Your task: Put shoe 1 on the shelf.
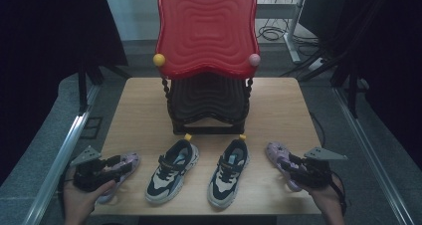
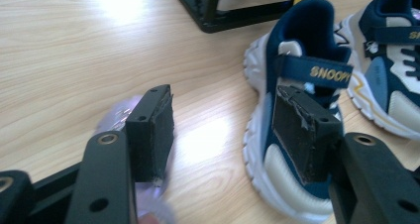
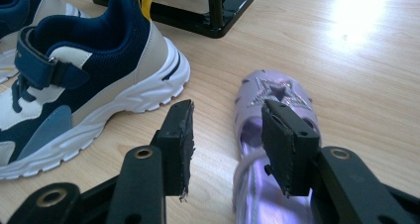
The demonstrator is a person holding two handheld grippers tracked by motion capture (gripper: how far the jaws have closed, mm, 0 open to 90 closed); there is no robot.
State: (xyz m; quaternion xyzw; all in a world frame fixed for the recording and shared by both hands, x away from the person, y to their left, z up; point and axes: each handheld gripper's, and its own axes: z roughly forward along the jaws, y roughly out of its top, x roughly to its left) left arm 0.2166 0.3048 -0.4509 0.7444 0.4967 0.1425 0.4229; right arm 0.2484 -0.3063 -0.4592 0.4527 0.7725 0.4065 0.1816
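Grippers both low at the near edge of the wooden table [image 1: 144,100], one at each near corner; left gripper [image 2: 223,135] jaws spread, hovering over the left lilac sandal [image 1: 122,168]; in the left gripper view that sandal is a pale blur under the left jaw, mostly hidden, shape hard to make out; right jaw there overlaps the side of the left navy-and-white sneaker [image 2: 292,120], contact cannot be judged; strap reads SNOOPY, rest of the word cut by the frame edge.

Right gripper [image 3: 228,144] jaws also spread; right jaw sits over the right lilac sandal [image 3: 270,149], left jaw over bare wood; sandal's star-patterned toe visible, heel end cut off at the bottom of the view; whether the pad touches the sandal cannot be told.

Sneaker pair sits mid-table near the front edge, between the two sandals; right sneaker [image 1: 228,171] just beside the right sandal, apart. Behind them a black rack [image 1: 209,110] with a red wavy tray top [image 1: 206,31]; its lower shelf is dark, detail unclear.
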